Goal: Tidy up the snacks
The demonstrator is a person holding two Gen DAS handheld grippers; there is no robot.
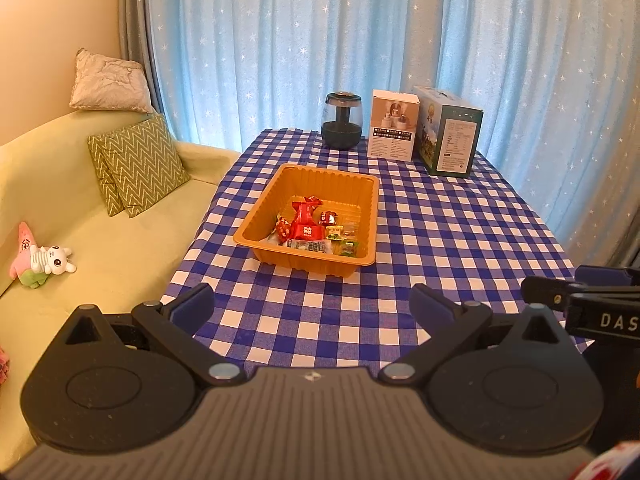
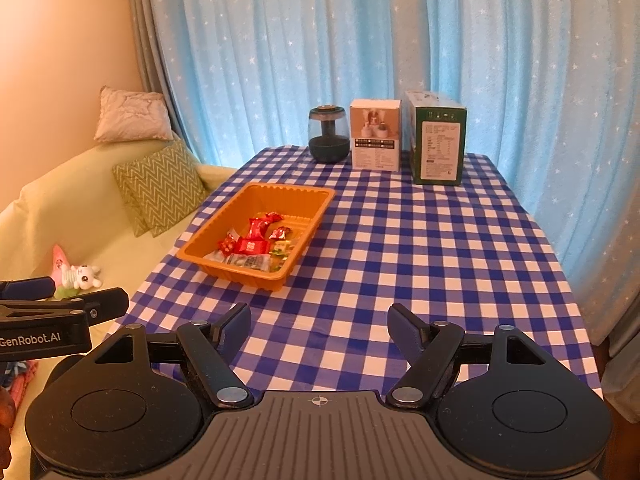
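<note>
Nearest the lens, along the bottom of each wrist view, two grippers hover side by side above the near edge of the checked worktop (image 1: pixel 460 240). Left gripper (image 1: pixel 312 304) has its jaws spread wide with nothing between them; right gripper (image 2: pixel 319 326) is likewise spread and empty, its jaws easing a little wider. Both tilt downward toward the cloth, touching nothing.

Beyond them, left of centre in the frame, sits one orange tray (image 1: pixel 256 216) holding the snacks (image 1: pixel 306 228): a heap of small wrapped sweets, red ones on top, too jumbled to count, gathered at the tray's near end.

At the far edge stand one dark jar (image 1: pixel 342 122) and two boxes, a white box (image 1: pixel 394 124) and a green box (image 1: pixel 450 136). On the sofa (image 1: pixel 100 248) at left lie three cushions and two plush toys (image 1: pixel 40 258).
</note>
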